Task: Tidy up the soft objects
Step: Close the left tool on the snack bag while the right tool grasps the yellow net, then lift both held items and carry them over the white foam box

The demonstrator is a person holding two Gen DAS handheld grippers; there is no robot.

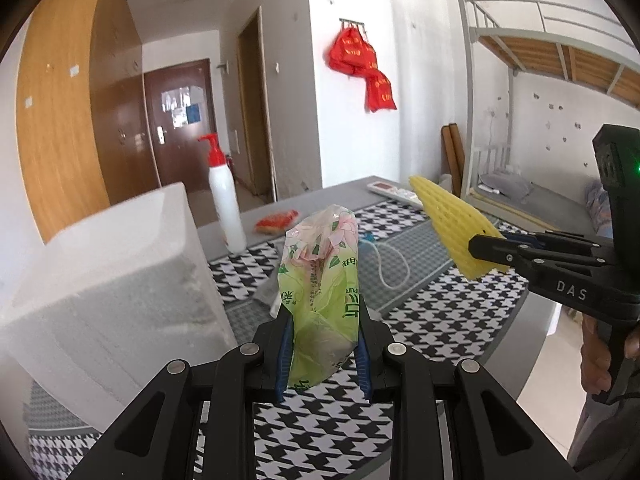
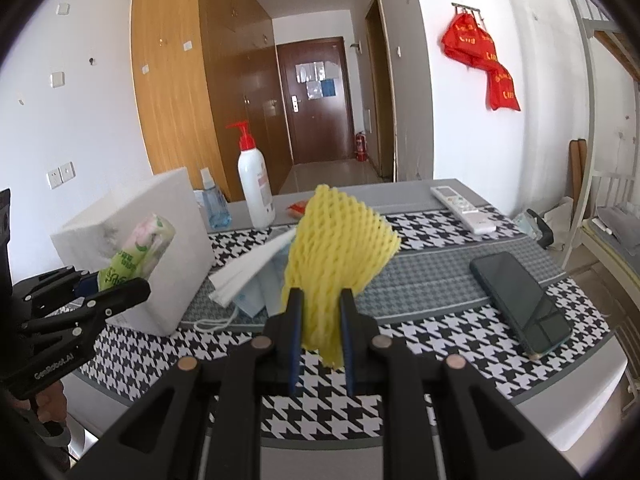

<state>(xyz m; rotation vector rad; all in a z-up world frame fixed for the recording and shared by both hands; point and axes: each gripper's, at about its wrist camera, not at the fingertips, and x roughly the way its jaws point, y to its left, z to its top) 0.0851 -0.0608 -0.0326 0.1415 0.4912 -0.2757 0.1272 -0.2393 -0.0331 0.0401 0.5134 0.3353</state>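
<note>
Left gripper (image 1: 325,344) is clamped on a green tissue pack (image 1: 320,296), while yellow foam netting (image 2: 336,256) is pinched by the right gripper (image 2: 322,344).

Each tool (image 1: 325,344) is matte black — blue-lined fingers (image 1: 283,354), round silver screws, white lettering on the side.

Two black two-finger grippers are in view: the left gripper (image 1: 325,344) and the right gripper (image 2: 322,338). One green flowered plastic tissue pack (image 1: 320,280) and one yellow foam fruit net (image 2: 336,248) are up off the counter (image 2: 440,280). One white foam box (image 2: 160,232) stands on it. Beside the box stand one white pump bottle with a red top (image 2: 254,184) and one small blue clear bottle (image 2: 214,204). Right of the box lie one light blue face mask (image 2: 256,292), one white remote control (image 2: 464,208), one dark phone (image 2: 520,300) and one small red packet (image 1: 276,222).
</note>
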